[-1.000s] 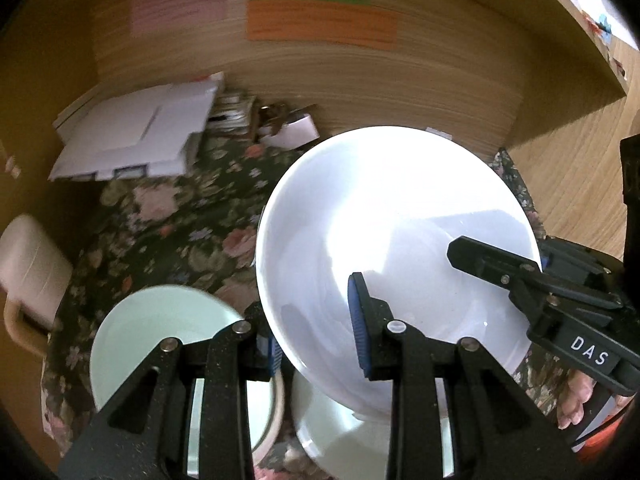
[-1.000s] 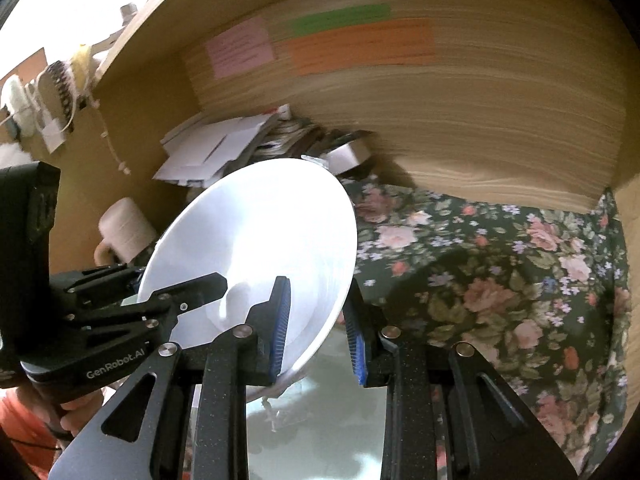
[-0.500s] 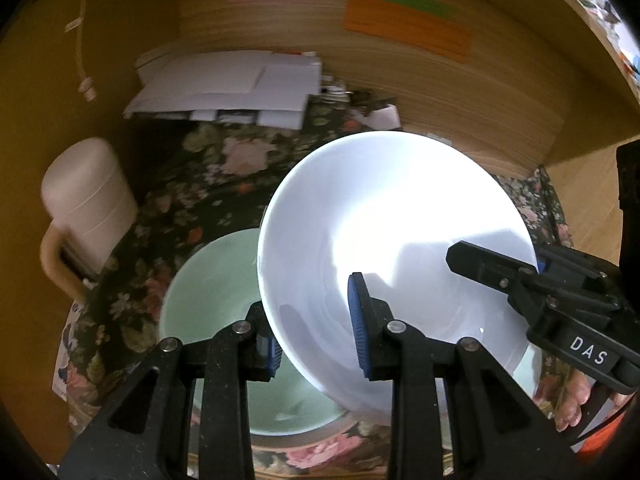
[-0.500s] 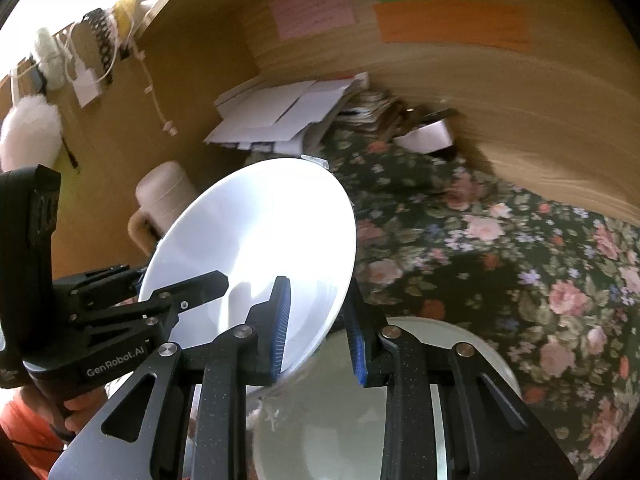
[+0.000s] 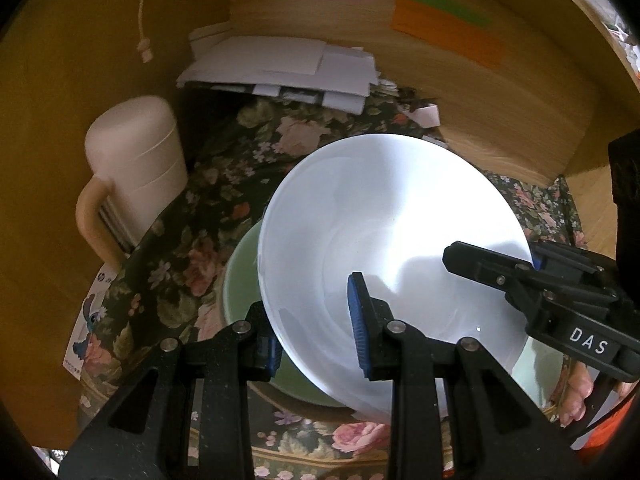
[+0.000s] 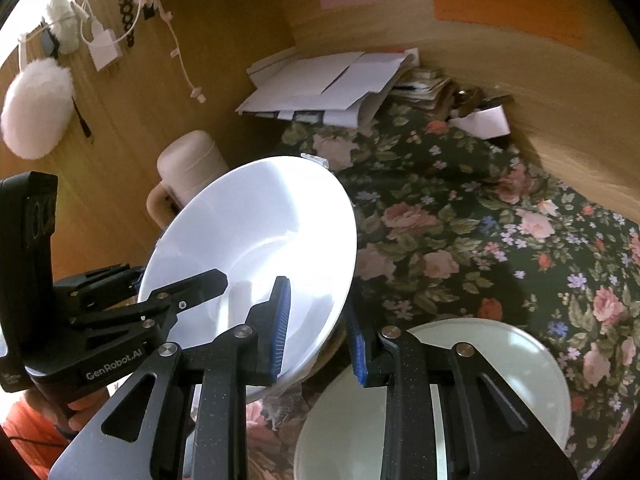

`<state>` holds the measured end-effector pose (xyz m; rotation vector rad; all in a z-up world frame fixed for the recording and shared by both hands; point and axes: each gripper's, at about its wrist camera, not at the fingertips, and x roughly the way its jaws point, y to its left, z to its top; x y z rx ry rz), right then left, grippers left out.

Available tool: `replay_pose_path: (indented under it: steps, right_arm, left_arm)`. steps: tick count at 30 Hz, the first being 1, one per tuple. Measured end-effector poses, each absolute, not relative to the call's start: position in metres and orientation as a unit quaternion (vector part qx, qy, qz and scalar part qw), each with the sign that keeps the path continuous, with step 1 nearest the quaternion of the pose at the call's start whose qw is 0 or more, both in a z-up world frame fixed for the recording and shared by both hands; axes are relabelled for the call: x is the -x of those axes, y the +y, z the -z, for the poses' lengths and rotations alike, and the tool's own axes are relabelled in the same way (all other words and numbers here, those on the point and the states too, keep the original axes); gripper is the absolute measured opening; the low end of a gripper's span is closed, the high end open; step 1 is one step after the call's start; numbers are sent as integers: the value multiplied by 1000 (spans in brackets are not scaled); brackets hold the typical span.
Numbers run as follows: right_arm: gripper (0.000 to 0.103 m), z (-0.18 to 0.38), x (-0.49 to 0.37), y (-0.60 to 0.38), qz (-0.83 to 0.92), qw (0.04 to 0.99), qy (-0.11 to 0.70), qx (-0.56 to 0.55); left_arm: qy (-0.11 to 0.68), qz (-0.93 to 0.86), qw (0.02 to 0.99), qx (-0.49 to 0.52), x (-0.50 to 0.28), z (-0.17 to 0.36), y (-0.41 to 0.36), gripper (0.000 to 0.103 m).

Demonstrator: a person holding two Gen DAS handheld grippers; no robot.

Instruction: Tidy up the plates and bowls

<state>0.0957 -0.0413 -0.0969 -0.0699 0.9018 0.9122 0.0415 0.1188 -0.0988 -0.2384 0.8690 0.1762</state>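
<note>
While tilted over green bowl (image 5: 240, 280), white bowl (image 5: 384, 248) rim clamped by both tongs, left (image 5: 316, 338), right (image 6: 318, 330).

wood wall (image 6: 520, 92) | floral cloth (image 6: 460, 220) | paper pile (image 5: 288, 68) | daylight upper left

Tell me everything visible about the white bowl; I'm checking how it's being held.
The white bowl is plain, glossy and looks empty. It is tilted above a green bowl on the floral cloth. The left gripper and the right gripper each straddle its rim on opposite sides, one finger inside and one outside.
</note>
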Motion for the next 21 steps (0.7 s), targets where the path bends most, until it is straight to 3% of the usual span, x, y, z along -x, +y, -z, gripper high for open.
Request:
replay_pose_path:
  steps: [21]
  right_arm:
    - [27, 118, -102, -23, -435, 783, 443, 31]
  left_arm:
    - [417, -109, 896, 111, -34, 117, 137, 28]
